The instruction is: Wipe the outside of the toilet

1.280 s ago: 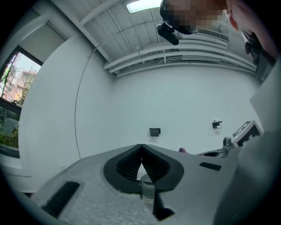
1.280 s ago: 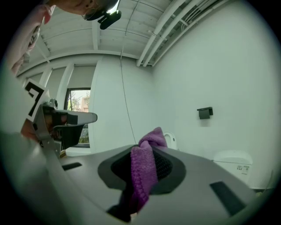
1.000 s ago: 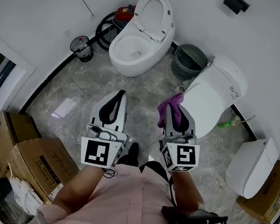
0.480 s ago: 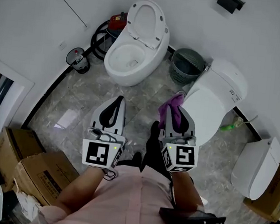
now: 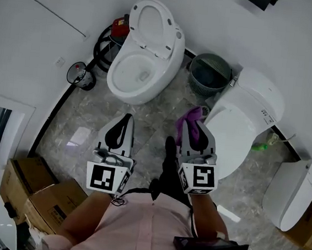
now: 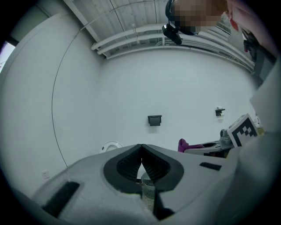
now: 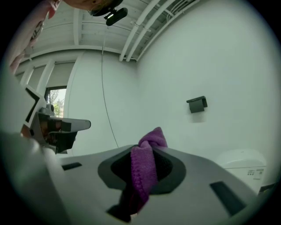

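Two white toilets stand ahead in the head view: one with its lid raised (image 5: 144, 54) at the top left, and one with its lid down (image 5: 244, 117) at the right. My right gripper (image 5: 190, 121) is shut on a purple cloth (image 5: 195, 119), held just left of the closed toilet. In the right gripper view the purple cloth (image 7: 145, 169) hangs pinched between the jaws, and the closed toilet (image 7: 243, 162) shows at the right. My left gripper (image 5: 126, 117) is shut and holds nothing, out over the floor below the open toilet.
A dark green waste basket (image 5: 208, 73) stands between the two toilets. A small black bin (image 5: 78, 73) and a red item with black hose (image 5: 119, 28) sit by the wall. Cardboard boxes (image 5: 32, 192) lie at the lower left. Another white fixture (image 5: 296, 192) is at the right.
The view has shifted: both toilets sit lower and closer relative to the grippers. The grippers keep their pose, the right one still holding the cloth.
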The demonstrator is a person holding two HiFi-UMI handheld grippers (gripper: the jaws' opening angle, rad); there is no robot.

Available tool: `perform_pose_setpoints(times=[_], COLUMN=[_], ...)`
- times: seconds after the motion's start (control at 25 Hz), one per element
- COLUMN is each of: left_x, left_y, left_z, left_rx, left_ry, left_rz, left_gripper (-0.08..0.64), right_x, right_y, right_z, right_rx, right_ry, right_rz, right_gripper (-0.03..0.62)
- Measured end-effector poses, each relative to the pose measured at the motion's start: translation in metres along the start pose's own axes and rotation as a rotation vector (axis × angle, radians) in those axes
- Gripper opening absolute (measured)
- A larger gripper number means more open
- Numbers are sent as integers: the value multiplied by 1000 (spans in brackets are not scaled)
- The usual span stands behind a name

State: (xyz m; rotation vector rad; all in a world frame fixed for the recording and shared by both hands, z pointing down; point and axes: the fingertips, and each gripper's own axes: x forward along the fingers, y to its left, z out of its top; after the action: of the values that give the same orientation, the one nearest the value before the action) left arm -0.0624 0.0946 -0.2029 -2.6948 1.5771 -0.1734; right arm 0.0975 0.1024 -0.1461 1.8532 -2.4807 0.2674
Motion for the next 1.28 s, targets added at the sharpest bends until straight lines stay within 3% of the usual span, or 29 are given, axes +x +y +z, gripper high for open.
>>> perform_pose_setpoints(times=[0.36, 0.84, 1.04, 1.28], left_x=[124, 180, 188, 193], left_y=[15, 59, 66, 68], left_z=[-12, 15, -10, -72], left_rx=[20, 51, 45, 29], left_ry=[85, 18, 9, 22], left_rz=[-14, 41, 43, 34], left_gripper=[8, 8, 8, 8], right_x=[106, 185, 202, 221], right_y=[-76, -97, -98, -99], right_z=[-4, 23, 2, -60], right_rx=[38, 5, -14, -23], right_ry=[40, 14, -14, 1], right_rz=[17, 39, 36, 25], right_gripper=[65, 64, 64, 64])
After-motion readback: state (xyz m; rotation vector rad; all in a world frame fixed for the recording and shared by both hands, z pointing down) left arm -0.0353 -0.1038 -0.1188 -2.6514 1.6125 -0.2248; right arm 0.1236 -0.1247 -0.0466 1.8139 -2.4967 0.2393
